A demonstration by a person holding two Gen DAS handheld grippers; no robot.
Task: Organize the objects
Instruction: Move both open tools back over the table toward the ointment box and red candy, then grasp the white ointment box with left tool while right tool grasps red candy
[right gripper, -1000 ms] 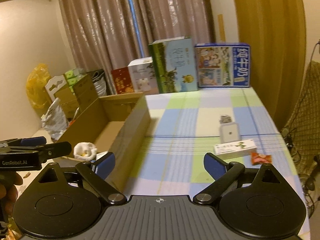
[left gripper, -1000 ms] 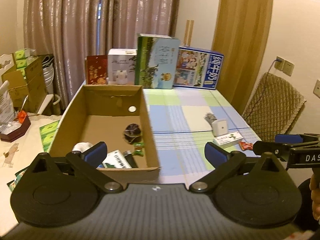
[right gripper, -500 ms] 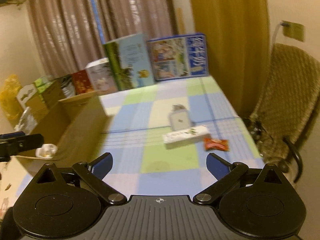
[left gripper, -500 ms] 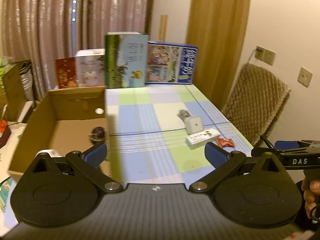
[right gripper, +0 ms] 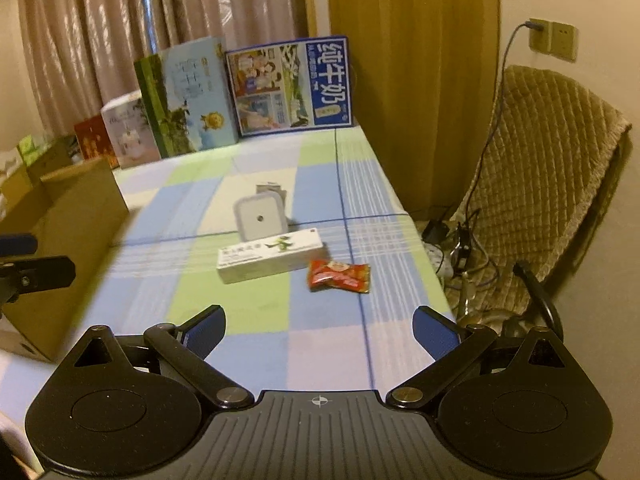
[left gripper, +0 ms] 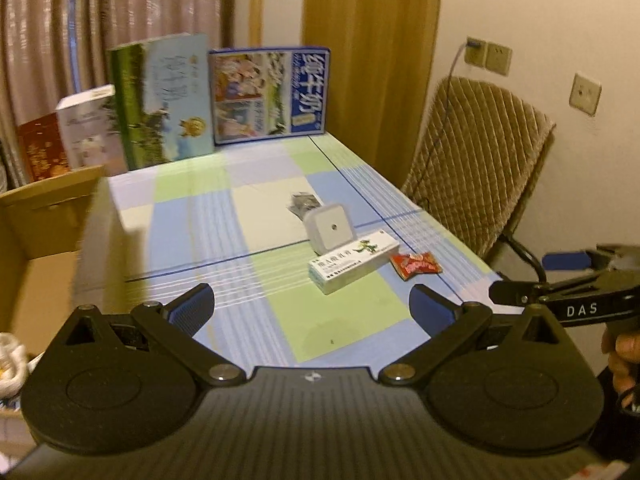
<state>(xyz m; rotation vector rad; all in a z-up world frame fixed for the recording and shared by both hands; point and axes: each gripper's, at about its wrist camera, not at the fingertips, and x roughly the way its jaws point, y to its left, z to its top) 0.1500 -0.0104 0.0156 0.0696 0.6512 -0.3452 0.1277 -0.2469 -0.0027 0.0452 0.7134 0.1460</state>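
Medicine box (right gripper: 269,255), white with a green lizard print, lies flat on the checked tablecloth (right gripper: 256,312), mid-table toward the right edge. Grey-white square case (right gripper: 260,219) sits just behind it, touching or nearly so; can't tell which. Small dark foil packet (right gripper: 270,189) lies right behind the case. Red snack packet (right gripper: 339,276) is just right of the box's near end, close to the table edge.

Cardboard box (left gripper: 36,240) stands open on the left side of the table; something white shows at its near corner in the left wrist view, too cropped to identify. Tall green carton (left gripper: 162,104) and blue milk carton (left gripper: 270,94) stand upright along the far edge, smaller white and red boxes to their left. Quilted chair (right gripper: 548,184) sits off the table's right side, cables on the floor beside it.

Right gripper (right gripper: 319,332): jaws spread wide, nothing between them, hovering over the near table edge, aimed at the box and packet. Left gripper (left gripper: 311,312): also spread wide, empty, above the near edge. A hand (left gripper: 622,356) holds the right gripper's handle.
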